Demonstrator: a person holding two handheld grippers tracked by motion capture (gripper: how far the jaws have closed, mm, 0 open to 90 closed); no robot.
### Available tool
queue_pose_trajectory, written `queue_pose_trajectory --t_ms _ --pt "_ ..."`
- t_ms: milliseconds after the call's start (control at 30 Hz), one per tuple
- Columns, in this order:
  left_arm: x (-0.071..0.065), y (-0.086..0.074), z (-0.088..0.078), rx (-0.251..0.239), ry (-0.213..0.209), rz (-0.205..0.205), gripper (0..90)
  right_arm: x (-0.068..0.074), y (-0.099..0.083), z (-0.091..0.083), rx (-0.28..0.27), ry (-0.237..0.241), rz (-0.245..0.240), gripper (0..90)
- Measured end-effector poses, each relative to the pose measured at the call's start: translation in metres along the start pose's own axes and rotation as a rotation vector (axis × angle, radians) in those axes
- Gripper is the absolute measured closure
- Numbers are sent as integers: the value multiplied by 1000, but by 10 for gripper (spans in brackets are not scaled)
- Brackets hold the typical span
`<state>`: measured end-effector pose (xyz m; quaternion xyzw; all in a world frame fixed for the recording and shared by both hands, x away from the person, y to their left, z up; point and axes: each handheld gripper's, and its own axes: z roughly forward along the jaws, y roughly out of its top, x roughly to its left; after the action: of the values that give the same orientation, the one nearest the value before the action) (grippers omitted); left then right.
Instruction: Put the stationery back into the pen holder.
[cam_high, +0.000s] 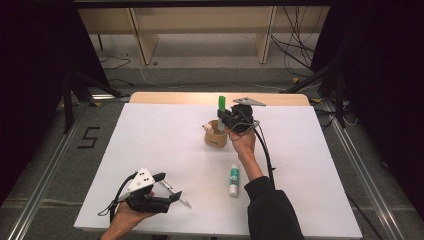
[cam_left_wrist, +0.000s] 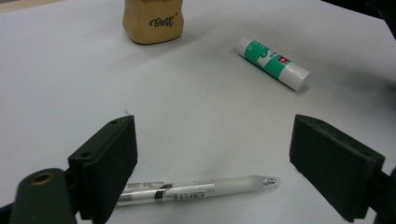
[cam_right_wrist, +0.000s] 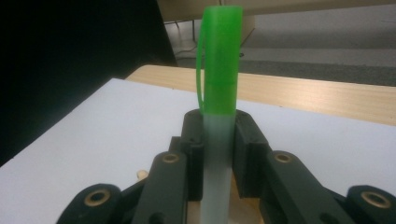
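My right gripper (cam_high: 223, 116) is shut on a marker with a green cap (cam_high: 221, 106), held upright over a tan wooden cup (cam_high: 215, 136) at the table's middle. In the right gripper view the marker (cam_right_wrist: 218, 107) stands clamped between the two jaws (cam_right_wrist: 217, 140), cap uppermost. My left gripper (cam_high: 169, 187) rests open near the front left of the table. A clear pen (cam_left_wrist: 201, 189) lies flat on the white sheet between its jaws. The pen (cam_high: 174, 192) is untouched by either pad. A green-and-white glue stick (cam_high: 233, 180) lies in front of the cup.
The white sheet (cam_high: 150, 145) covers a wooden table whose far edge (cam_high: 170, 98) shows bare. The left gripper view shows the tan cup (cam_left_wrist: 153, 21) and the glue stick (cam_left_wrist: 273, 63) beyond the pen. Shelving and cables stand on the floor behind the table.
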<state>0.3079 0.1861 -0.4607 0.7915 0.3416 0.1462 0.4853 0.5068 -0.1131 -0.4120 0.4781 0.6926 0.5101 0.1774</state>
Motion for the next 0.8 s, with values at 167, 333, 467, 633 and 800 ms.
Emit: queue_pose_trajectory --t_ms 167,333,467,633,800 --pt "0 -1 0 -1 1 -6 148 -1 -4 6 12 -10 6 772" --pt "0 -1 0 -2 3 -6 147 -1 -7 10 22 -10 7 771" --pt "1 -1 0 -2 6 -10 147 -1 -9 13 36 -5 0 651" --pt "2 -1 -1 -5 8 -14 147 -1 -5 2 36 4 13 399" --pt "3 -2 -1 -8 11 -21 147 1 -8 -25 44 -19 -45 316"
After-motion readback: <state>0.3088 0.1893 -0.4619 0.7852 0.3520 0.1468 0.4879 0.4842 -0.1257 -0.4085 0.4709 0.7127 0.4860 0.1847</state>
